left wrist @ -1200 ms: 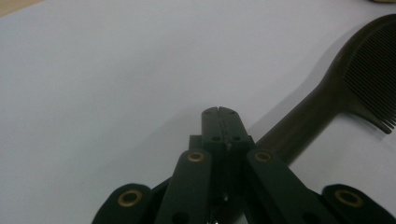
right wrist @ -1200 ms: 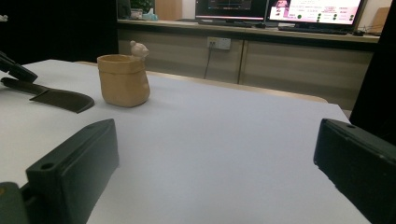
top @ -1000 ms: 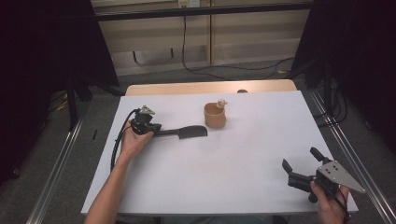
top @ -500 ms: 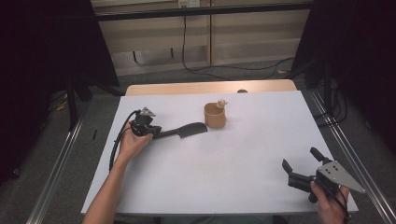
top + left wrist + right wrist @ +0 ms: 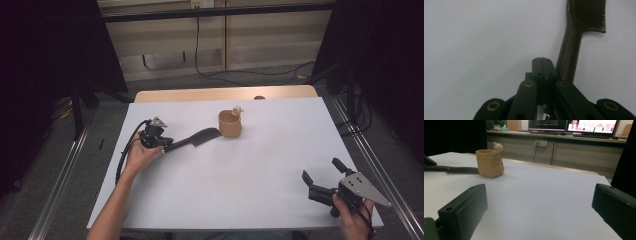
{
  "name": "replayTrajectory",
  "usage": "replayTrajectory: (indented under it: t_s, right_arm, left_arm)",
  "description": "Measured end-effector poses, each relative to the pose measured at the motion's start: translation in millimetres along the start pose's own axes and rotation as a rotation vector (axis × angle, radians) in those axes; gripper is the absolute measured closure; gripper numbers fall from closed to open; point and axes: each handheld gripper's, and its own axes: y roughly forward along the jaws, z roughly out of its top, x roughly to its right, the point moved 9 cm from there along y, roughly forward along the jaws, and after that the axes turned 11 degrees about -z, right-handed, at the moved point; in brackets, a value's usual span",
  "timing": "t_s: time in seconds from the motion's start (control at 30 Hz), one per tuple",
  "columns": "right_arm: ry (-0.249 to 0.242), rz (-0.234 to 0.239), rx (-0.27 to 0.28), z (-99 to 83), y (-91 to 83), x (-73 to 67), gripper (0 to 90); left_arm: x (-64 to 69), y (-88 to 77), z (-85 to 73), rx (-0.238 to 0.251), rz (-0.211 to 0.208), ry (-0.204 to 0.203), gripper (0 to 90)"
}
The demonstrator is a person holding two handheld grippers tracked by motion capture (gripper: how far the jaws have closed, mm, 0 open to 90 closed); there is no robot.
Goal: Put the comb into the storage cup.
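The left claw sits pressed together beside the comb handle, gripping nothing, so the pick-up seems not yet done. The comb lies flat at centre-left of the high view, its teeth just beside the tan cup. The right claw rests spread at lower right. The white surface is otherwise bare; monitors glow on a bench behind.

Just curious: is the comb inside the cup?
No, the comb lies flat on the table, its toothed end just left of the cup.
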Motion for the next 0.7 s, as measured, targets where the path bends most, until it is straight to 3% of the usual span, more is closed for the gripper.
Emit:
replayTrajectory:
  t_s: [0.7]
  right_arm:
    - [0.001,0.001,0.001,0.3,-0.8,0.4,0.0]
  left_arm:
    - [8.7,-7.2,-7.6,0.007,-0.053,-0.015,90.0]
